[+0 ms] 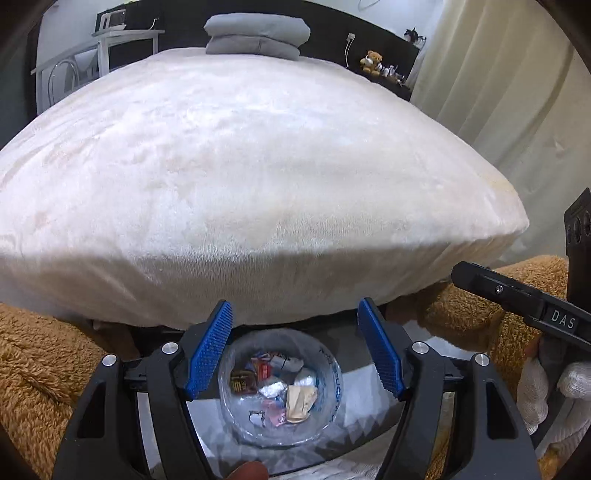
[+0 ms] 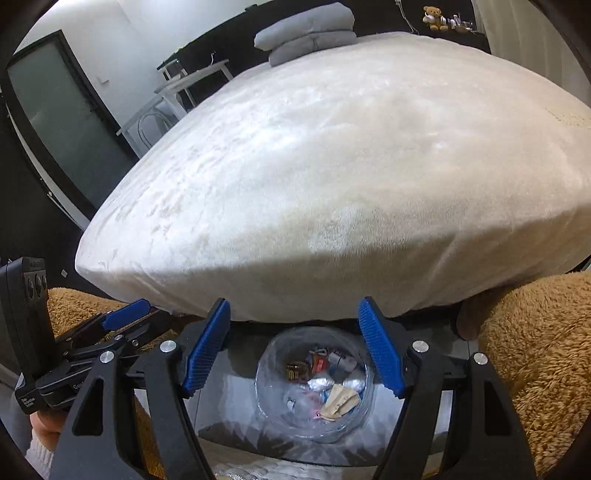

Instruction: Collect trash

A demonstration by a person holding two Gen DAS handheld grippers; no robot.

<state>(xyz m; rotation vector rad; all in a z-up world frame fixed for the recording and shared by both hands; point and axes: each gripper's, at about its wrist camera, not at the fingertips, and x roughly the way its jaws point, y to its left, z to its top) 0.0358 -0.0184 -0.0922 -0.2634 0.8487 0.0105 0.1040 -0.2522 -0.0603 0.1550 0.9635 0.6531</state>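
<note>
A clear plastic bag lined in a round bin holds several crumpled wrappers in red, brown, silver and tan. It sits low between my left gripper's blue fingers, which are open and empty above it. In the right wrist view the same bag with wrappers lies below my right gripper, also open and empty. The left gripper's body shows at the left of the right wrist view.
A large cream plush blanket covers the bed just beyond the bin. Grey folded pillows lie at its far end. Brown fluffy fabric flanks the bin on both sides. A white side table stands far left.
</note>
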